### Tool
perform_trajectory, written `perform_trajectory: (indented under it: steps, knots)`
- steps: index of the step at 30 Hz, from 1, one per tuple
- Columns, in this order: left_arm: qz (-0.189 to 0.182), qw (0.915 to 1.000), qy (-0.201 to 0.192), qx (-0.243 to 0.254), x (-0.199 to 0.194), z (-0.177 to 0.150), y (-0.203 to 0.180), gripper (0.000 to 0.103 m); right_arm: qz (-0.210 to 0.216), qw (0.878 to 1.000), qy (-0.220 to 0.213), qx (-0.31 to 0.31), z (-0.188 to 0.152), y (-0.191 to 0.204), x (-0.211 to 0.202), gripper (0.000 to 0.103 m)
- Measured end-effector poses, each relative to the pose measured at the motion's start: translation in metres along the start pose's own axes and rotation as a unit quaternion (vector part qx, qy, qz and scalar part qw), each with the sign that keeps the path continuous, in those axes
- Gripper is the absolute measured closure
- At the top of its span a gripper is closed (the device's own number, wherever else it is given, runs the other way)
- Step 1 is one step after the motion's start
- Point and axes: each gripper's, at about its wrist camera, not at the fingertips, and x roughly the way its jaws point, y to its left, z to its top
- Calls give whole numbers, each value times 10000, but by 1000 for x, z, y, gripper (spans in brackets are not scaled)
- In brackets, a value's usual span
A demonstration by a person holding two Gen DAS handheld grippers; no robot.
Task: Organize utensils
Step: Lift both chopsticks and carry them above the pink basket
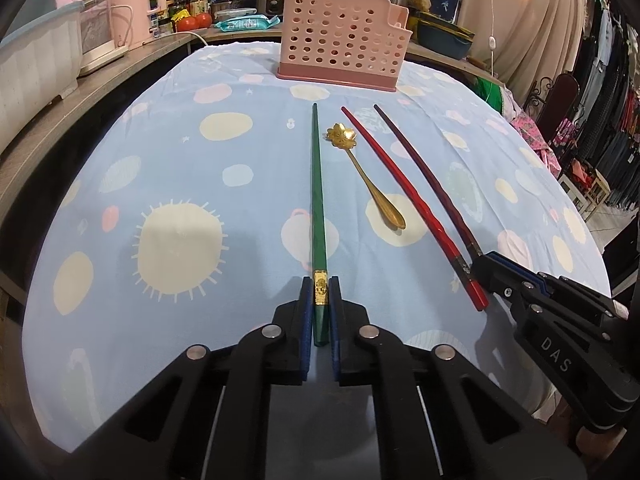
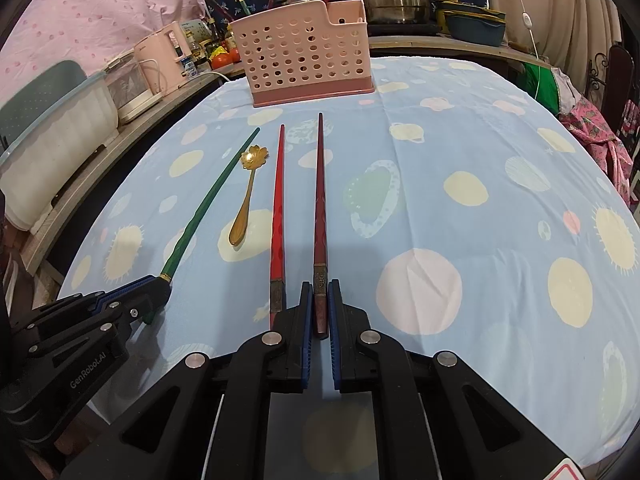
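The left tool [image 1: 320, 300] clamps the thick end of a long green chopstick [image 1: 318, 200] lying toward 12 o'clock on the bench's blue spotted cloth [image 1: 180, 152]. The right tool [image 2: 320, 300] pinches a dark maroon chopstick [image 2: 320, 200]. Between them lie a gold flower-ended spoon [image 1: 360, 168] and a red chopstick [image 1: 400, 192]; a pink perforated plastic holder [image 1: 344, 36] stands at 12 o'clock.

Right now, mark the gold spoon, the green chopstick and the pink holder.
gold spoon [image 1: 368, 178]: left wrist view, middle of its handle.
green chopstick [image 1: 317, 184]: left wrist view, middle of its shaft.
pink holder [image 2: 298, 54]: right wrist view, perforated front wall.
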Motion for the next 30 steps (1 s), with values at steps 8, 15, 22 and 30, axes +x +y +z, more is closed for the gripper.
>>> perform_trajectory:
  steps: [8,15,22,30]
  knots:
    - [-46,10000,-55,-66,-10,4,1,96,30,10000,-10,52,0,-2,-8,96]
    - [-113,9994,-278,-178,-32,16,6,96,69,9996,-231,111,8,-6,-27,96]
    - [-140,9982,-528,-264,-53,36,11,96,130,9979,-581,240,26,-12,-53,96]
    - [-164,9949,-914,-406,-75,65,22,96,191,9938,-1011,420,55,-22,-83,96]
